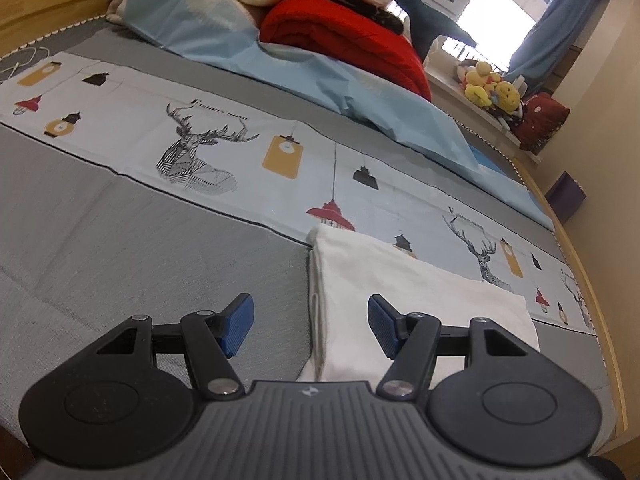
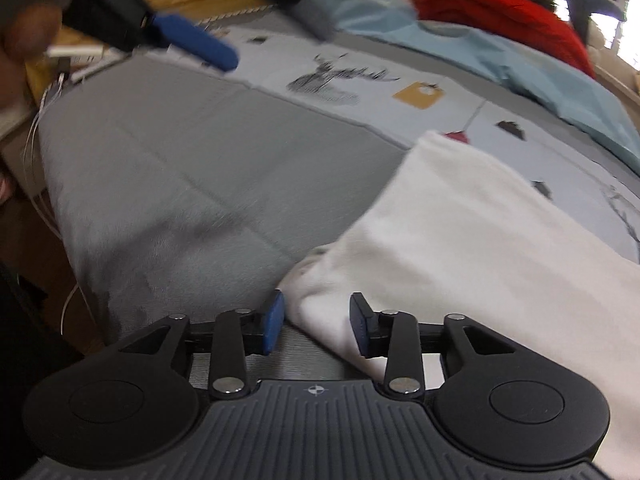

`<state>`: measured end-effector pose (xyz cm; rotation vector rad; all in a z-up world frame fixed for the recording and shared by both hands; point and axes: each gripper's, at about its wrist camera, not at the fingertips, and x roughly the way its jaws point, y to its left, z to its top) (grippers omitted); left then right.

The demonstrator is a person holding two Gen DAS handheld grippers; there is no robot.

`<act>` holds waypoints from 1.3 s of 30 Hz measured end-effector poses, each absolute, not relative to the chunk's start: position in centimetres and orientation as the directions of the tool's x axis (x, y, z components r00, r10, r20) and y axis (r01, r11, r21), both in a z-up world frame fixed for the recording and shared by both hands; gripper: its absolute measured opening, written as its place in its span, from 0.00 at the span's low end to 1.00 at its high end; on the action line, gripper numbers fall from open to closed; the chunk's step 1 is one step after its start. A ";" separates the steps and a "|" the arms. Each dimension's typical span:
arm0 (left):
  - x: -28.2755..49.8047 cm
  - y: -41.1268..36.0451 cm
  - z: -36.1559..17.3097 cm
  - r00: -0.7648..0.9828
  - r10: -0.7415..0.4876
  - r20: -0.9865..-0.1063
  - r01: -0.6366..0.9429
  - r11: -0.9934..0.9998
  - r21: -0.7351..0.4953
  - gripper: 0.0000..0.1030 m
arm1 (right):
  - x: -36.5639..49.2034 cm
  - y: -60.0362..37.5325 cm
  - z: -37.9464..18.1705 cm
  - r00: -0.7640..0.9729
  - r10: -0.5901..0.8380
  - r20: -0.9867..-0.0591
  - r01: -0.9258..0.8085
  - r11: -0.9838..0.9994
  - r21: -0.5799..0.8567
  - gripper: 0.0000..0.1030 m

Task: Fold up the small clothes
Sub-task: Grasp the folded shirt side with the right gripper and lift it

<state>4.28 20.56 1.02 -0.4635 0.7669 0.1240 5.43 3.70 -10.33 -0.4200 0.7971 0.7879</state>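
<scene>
You see a big bed [image 1: 120, 216] with a wooden frame, a bright window [image 1: 492, 4] and blue curtains [image 1: 560, 20].

Folded white garment [image 1: 404, 292] flat on bed

Left gripper [image 1: 310, 326] and right gripper [image 2: 316, 326]: identical build, black linkage arms with silver pivot screws, ribbed blue pads [image 1: 240, 324] on the fingers, grey ribbed housing with a small round emblem at 12 o'clock, round black covers at 9 and 3 o'clock
</scene>
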 end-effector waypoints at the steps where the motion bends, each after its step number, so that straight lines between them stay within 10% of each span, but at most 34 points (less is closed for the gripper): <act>1: 4.2 20.7 1.0 0.715 -0.057 -0.696 -0.277 0.892 -0.358 0.66 | 5.2 4.3 -10.9 0.441 0.452 -0.775 -0.773 0.630 -0.073 0.39; 7: 4.2 21.5 0.6 0.706 -0.058 -0.706 -0.289 0.886 -0.362 0.66 | 4.8 6.2 -12.0 0.468 0.428 -0.773 -0.805 0.568 -0.172 0.40; 13: 4.7 21.8 0.0 0.685 -0.068 -0.725 -0.306 0.877 -0.371 0.68 | 6.2 5.3 -10.9 0.477 0.440 -0.761 -0.767 0.631 -0.116 0.10; 39: 14.3 19.0 -7.3 0.485 -0.390 -0.783 -0.389 0.705 -0.593 0.82 | 6.5 -2.3 -3.7 0.526 0.578 -0.624 -0.710 0.702 0.050 0.10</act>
